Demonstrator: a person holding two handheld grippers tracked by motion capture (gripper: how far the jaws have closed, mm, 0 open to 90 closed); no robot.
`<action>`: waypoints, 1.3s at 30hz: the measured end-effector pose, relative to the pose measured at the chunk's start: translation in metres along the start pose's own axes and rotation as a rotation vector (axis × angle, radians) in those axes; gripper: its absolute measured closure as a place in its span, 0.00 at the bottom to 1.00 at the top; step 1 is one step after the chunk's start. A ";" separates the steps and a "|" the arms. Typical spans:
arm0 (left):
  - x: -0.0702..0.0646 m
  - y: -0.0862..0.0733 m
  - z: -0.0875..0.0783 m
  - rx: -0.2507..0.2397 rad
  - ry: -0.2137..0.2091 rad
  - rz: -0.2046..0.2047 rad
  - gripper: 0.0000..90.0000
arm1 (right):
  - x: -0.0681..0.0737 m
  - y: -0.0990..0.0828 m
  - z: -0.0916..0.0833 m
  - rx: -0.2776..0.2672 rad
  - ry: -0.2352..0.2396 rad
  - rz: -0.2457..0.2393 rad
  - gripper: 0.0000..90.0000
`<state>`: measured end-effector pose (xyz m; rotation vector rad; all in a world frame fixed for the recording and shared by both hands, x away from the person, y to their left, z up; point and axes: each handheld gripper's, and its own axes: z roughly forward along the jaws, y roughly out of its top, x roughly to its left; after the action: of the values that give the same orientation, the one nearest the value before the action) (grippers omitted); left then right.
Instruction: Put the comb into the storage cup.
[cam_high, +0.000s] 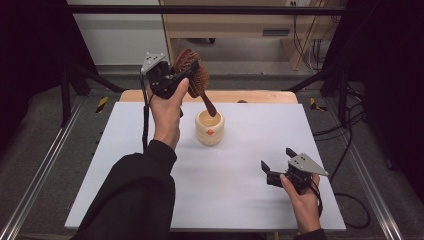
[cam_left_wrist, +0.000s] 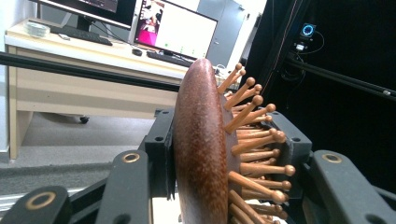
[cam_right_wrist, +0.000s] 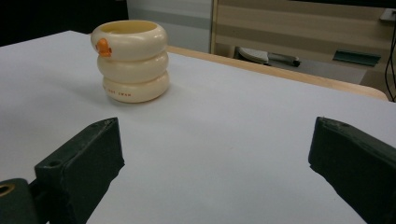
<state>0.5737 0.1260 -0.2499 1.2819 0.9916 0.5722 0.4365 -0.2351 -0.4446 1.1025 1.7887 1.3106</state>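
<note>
Even overhead light falls on the white table (cam_high: 240, 190); surroundings beyond the table stay dark. The cup (cam_right_wrist: 130, 60) casts a soft shadow. Near jaws beside the hairbrush (cam_left_wrist: 201, 154) blur slightly.

The cream ringed cup (cam_right_wrist: 130, 60) bears small red lettering on its lowest ring, too small to read. No other text can be read.

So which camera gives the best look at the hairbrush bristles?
The left gripper view: the wooden hairbrush sits close up between the jaws, its ball-tipped bristles sharp. The high view shows the whole hairbrush, small, handle over the cup.
</note>
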 end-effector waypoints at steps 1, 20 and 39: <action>0.000 0.000 0.000 0.001 0.000 0.001 0.57 | 0.000 0.000 0.000 -0.001 -0.001 0.003 0.04; 0.001 -0.016 0.015 0.025 0.001 0.029 0.57 | -0.003 0.001 -0.003 -0.025 -0.001 0.015 0.03; 0.007 -0.037 0.023 0.057 0.023 0.065 0.57 | -0.002 0.000 -0.002 -0.012 -0.002 0.014 0.03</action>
<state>0.5909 0.1113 -0.2875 1.3652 0.9940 0.6132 0.4359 -0.2378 -0.4436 1.1109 1.7732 1.3262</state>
